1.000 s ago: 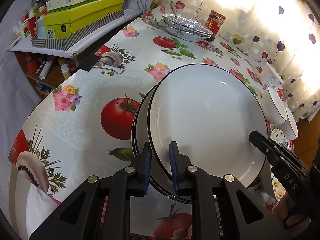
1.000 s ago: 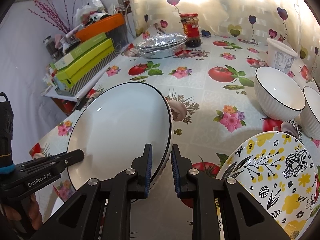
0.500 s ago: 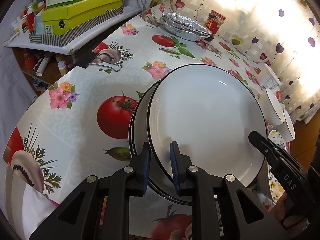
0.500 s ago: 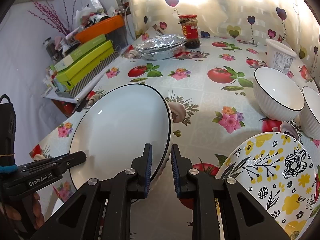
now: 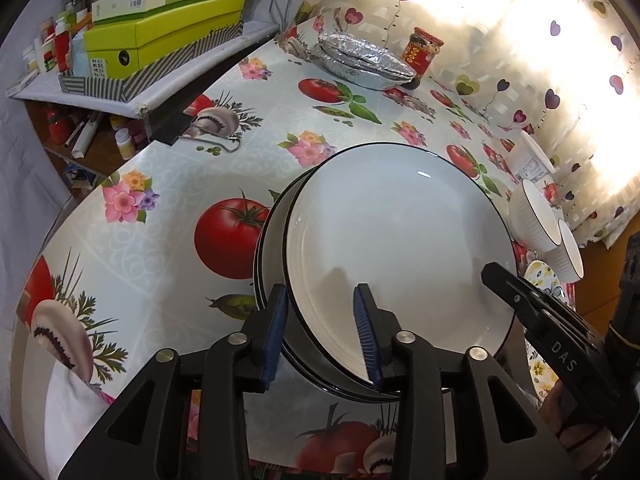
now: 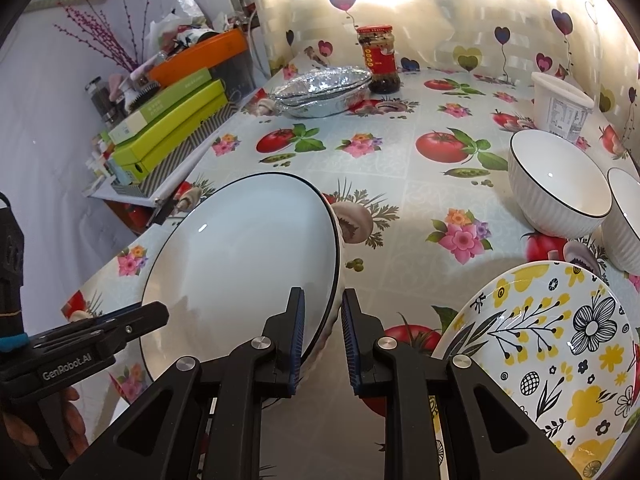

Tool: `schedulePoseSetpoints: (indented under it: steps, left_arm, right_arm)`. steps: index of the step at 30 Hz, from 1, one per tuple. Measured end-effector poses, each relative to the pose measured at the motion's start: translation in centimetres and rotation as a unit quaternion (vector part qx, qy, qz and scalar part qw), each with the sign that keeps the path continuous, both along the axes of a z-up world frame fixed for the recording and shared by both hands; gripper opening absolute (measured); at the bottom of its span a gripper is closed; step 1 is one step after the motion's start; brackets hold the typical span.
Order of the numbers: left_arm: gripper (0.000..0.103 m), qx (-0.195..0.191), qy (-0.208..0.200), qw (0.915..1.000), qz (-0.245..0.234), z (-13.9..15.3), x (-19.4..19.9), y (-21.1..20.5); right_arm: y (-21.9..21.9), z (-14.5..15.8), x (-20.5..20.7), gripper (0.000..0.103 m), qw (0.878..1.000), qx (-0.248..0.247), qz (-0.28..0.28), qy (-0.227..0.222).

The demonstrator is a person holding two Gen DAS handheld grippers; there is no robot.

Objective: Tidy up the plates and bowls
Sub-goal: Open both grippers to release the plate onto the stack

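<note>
A white plate with a black rim lies tilted on a stack of matching plates on the tomato-print tablecloth. My left gripper straddles its near rim. Its jaws are opening, and the blue pads stand off the rim on both sides. In the right wrist view, my right gripper is shut on the same plate at its right edge. Two white ribbed bowls stand at the right. A yellow floral plate lies near the front right.
At the back of the table stand a foil tray, a red-lidded jar and a white tub. Green boxes are piled on a shelf beyond the table's left edge. A person's hand holds each gripper.
My left gripper's jaws have spread apart and come off the plate's rim. My right gripper keeps its grip. Neither hand has shifted.
</note>
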State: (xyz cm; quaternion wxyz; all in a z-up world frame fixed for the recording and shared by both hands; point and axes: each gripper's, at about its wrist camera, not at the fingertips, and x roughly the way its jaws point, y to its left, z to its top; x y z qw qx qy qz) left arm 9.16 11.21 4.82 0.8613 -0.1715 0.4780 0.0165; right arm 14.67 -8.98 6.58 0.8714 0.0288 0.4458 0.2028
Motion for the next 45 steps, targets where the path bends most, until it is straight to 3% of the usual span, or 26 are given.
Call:
schedulePoseSetpoints:
  steps: [11,27,37,45]
  left_arm:
    - [0.038,0.027,-0.018,0.9995,-0.007,1.3,-0.6,-0.4]
    - [0.039,0.022,-0.028,0.9994,0.001,1.4,-1.0,0.2]
    - [0.039,0.023,-0.028,0.9992,-0.013,1.4,-0.2,-0.5]
    - [0.039,0.023,-0.025,0.9993,-0.017,1.1,0.5,-0.7]
  right_arm:
    - [0.5,-0.3,0.1,0.017,1.000,0.001,0.001,-0.001]
    - [1.1,-0.6,-0.1,0.017,1.000,-0.008,0.005,-0.002]
    - [0.5,-0.7,0.4,0.019,0.999,0.011,0.026,0.026]
    - [-1.1,2.0,1.6,0.020,0.999,0.032,0.009,-0.036]
